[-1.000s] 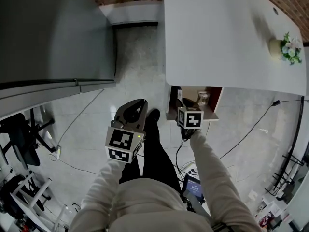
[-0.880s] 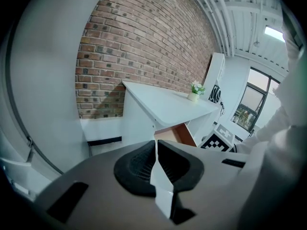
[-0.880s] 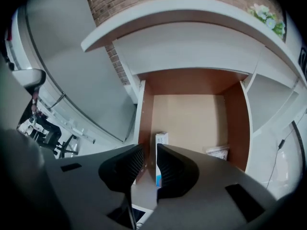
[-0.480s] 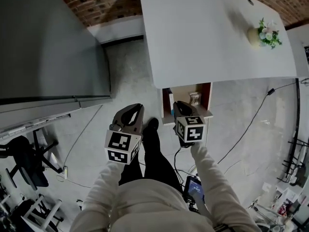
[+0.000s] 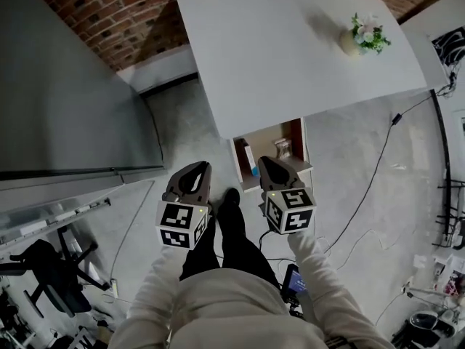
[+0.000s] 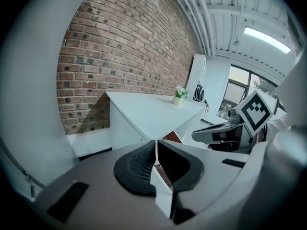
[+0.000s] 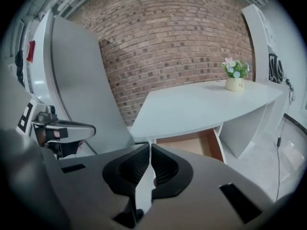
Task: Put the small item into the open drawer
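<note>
The white desk (image 5: pixel 290 57) has an open drawer (image 5: pixel 265 138) with a brown inside under its near edge. A small pale item (image 5: pixel 282 149) lies in the drawer, beside a blue-and-white box (image 5: pixel 248 158). My right gripper (image 5: pixel 267 163) hovers over the drawer's front edge; its jaws (image 7: pixel 150 146) are closing, almost together, with nothing between them. My left gripper (image 5: pixel 197 168) hangs over the floor left of the drawer, shut and empty (image 6: pixel 156 143). The drawer (image 7: pixel 192 143) shows just beyond the right jaws.
A small flower pot (image 5: pixel 363 38) stands at the desk's far right. A tall grey cabinet (image 5: pixel 73 100) fills the left side. The person's legs (image 5: pixel 232 231) stand between the grippers. Cables (image 5: pixel 370 187) trail over the floor, and a black chair (image 5: pixel 43 267) sits lower left.
The right gripper has drawn back from inside the drawer to its front edge, and its jaws have gone from wide to nearly together. The head view has shifted, so the desk sits more to the left.
</note>
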The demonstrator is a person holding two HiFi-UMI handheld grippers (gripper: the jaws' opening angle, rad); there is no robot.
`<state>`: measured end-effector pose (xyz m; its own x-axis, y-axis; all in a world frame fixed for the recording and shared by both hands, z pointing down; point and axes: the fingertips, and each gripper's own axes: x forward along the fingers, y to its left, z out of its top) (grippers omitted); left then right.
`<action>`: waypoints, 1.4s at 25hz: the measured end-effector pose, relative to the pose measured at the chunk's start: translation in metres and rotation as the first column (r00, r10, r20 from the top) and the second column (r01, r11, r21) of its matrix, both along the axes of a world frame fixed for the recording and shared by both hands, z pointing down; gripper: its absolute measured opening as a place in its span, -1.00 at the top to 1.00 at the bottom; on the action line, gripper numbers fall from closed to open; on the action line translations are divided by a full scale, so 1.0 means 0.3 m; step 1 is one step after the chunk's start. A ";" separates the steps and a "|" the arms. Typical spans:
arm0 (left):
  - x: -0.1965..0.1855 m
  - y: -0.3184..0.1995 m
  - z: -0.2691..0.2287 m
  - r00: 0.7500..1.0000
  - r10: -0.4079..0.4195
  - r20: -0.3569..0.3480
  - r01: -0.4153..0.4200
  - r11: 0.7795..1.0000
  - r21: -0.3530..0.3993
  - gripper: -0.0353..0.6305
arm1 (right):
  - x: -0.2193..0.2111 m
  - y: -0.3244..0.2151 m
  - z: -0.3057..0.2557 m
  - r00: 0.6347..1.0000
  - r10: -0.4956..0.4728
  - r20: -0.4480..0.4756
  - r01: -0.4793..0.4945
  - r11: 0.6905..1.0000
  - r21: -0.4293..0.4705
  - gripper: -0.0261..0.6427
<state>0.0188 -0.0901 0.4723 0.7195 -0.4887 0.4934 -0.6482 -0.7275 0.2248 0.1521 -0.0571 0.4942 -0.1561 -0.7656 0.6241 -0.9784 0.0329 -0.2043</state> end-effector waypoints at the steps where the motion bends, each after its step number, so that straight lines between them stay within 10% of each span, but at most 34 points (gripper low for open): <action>1: -0.003 -0.003 -0.011 1.000 0.005 -0.001 -0.005 1.000 0.007 0.81 | -0.004 0.007 -0.023 1.000 0.009 0.001 -0.009 1.000 0.012 0.81; 35: 0.042 0.059 -0.358 0.965 0.254 -0.059 -0.230 0.936 0.267 0.81 | -0.016 0.331 -0.528 0.948 0.314 -0.051 -0.274 0.886 0.374 0.84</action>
<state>0.0314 -0.0725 0.3650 0.8678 -0.3948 0.3017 -0.4307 -0.9004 0.0608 0.1474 0.0421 0.3359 0.1630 -0.9401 0.2994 -0.9697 -0.2087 -0.1274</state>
